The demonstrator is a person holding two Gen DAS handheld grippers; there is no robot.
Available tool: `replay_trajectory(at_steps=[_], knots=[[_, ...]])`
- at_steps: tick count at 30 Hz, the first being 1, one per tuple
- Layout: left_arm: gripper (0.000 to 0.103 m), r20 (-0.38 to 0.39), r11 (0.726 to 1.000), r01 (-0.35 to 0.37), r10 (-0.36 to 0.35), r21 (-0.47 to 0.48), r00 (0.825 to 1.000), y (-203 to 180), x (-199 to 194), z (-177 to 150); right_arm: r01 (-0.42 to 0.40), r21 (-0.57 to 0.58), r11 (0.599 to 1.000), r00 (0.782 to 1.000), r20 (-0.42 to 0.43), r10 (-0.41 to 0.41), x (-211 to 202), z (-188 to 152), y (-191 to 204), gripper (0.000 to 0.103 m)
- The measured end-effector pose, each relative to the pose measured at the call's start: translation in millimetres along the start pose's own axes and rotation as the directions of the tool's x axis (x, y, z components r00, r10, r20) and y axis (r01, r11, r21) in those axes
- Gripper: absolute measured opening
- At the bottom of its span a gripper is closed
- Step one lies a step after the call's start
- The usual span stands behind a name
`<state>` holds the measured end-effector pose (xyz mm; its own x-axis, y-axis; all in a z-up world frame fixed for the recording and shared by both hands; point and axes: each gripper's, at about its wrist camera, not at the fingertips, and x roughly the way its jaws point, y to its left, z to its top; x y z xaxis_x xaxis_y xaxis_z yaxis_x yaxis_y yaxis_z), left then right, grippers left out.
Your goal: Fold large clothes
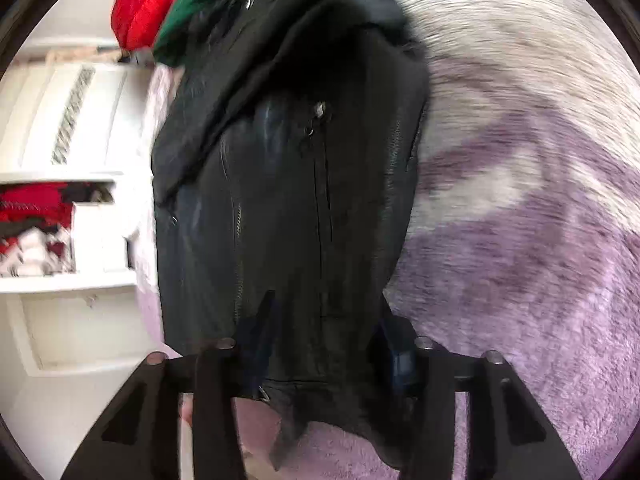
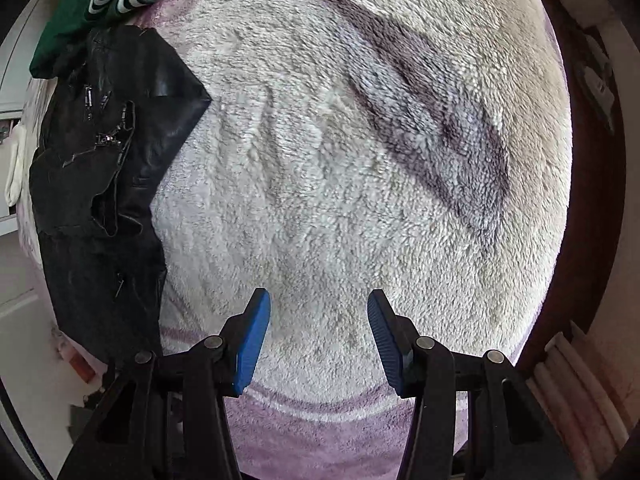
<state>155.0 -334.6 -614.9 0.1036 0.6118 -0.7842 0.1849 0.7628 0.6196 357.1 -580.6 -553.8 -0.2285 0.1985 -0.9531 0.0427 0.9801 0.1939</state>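
A fleecy blanket (image 2: 340, 160), cream with purple streaks, covered the bed, and white shelving (image 1: 72, 216) stuffed with red and white clothes stood off to one side. The black leather jacket (image 1: 288, 184) lay along the blanket's edge, part doubled over itself, with a green garment (image 2: 80, 12) and a red one (image 1: 144, 4) heaped beyond its far end. The left tongs (image 1: 324, 320) stood apart over the jacket's near hem (that view was blurred, so I couldn't tell whether they touched the leather). The right tongs (image 2: 320, 328) hung apart over bare fleece, well clear of the jacket. To my eye, the fold called for a deep bite on the hem, since leather is stiff and slippery, with the right tongs brought across to take the other corner.
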Motion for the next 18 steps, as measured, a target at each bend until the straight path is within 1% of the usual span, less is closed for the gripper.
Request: replay_trajectory(at_steps=[1,2,3,4,5,6,8,9,10,11,12,13,14,15,16,17,18], knots=[[0.038,-0.005,1.000,0.027,-0.028,-0.007,1.000,6,5,2,-0.012,0.015,1.000,1.000,-0.003,0.012,2,-3,0,0.053],[0.034,-0.006,0.999,0.040,-0.040,-0.009,0.999,8,6,2,-0.012,0.015,1.000,1.000,-0.003,0.012,2,-3,0,0.053],[0.020,-0.005,0.999,0.051,-0.052,-0.009,0.999,10,6,3,-0.029,0.030,0.999,1.000,-0.003,0.029,4,-4,-1,0.053],[0.014,-0.001,0.999,0.054,-0.054,-0.008,0.999,11,4,2,-0.070,0.046,0.997,0.998,0.005,0.069,7,-3,-5,0.053],[0.012,0.018,0.999,0.045,-0.044,-0.014,0.999,15,1,1,-0.120,0.052,0.991,0.993,0.014,0.119,9,-2,-5,0.056],[0.010,0.024,0.999,0.048,-0.048,-0.025,0.999,19,-2,0,-0.183,0.057,0.981,0.983,0.029,0.181,12,0,-5,0.064],[0.009,0.033,0.997,0.061,-0.059,-0.051,0.998,25,-9,-2,-0.321,0.063,0.945,0.947,0.054,0.318,16,6,-1,0.073],[0.009,0.037,0.996,0.070,-0.068,-0.056,0.997,32,-11,-3,-0.435,0.069,0.898,0.900,0.054,0.432,23,12,4,0.075],[0.008,0.042,0.995,0.080,-0.078,-0.062,0.996,37,-13,-3,-0.502,0.071,0.862,0.865,0.056,0.498,28,17,9,0.075],[0.008,0.048,0.994,0.092,-0.089,-0.063,0.995,42,-16,-4,-0.576,0.074,0.814,0.817,0.064,0.573,35,24,15,0.075],[0.008,0.057,0.994,0.098,-0.095,-0.054,0.994,46,-19,-4,-0.576,0.074,0.814,0.817,0.064,0.573,35,24,15,0.078],[0.008,0.066,0.993,0.104,-0.100,-0.050,0.993,51,-20,-5,-0.618,0.080,0.782,0.786,0.065,0.615,40,31,23,0.080],[0.008,0.071,0.993,0.111,-0.107,-0.050,0.992,53,-23,-6,-0.645,0.084,0.760,0.764,0.068,0.641,45,36,30,0.083],[0.008,0.074,0.992,0.115,-0.112,-0.049,0.991,56,-24,-6,-0.668,0.090,0.739,0.744,0.069,0.664,53,42,40,0.083],[0.008,0.081,0.991,0.121,-0.117,-0.051,0.990,59,-24,-6,-0.684,0.096,0.723,0.729,0.065,0.682,58,45,49,0.083],[0.008,0.089,0.990,0.132,-0.126,-0.054,0.988,65,-24,-7,-0.687,0.141,0.713,0.722,0.024,0.691,79,56,66,0.083],[0.008,0.093,0.989,0.139,-0.134,-0.055,0.987,68,-23,-7,-0.687,0.159,0.709,0.721,0.024,0.692,85,58,71,0.083]])
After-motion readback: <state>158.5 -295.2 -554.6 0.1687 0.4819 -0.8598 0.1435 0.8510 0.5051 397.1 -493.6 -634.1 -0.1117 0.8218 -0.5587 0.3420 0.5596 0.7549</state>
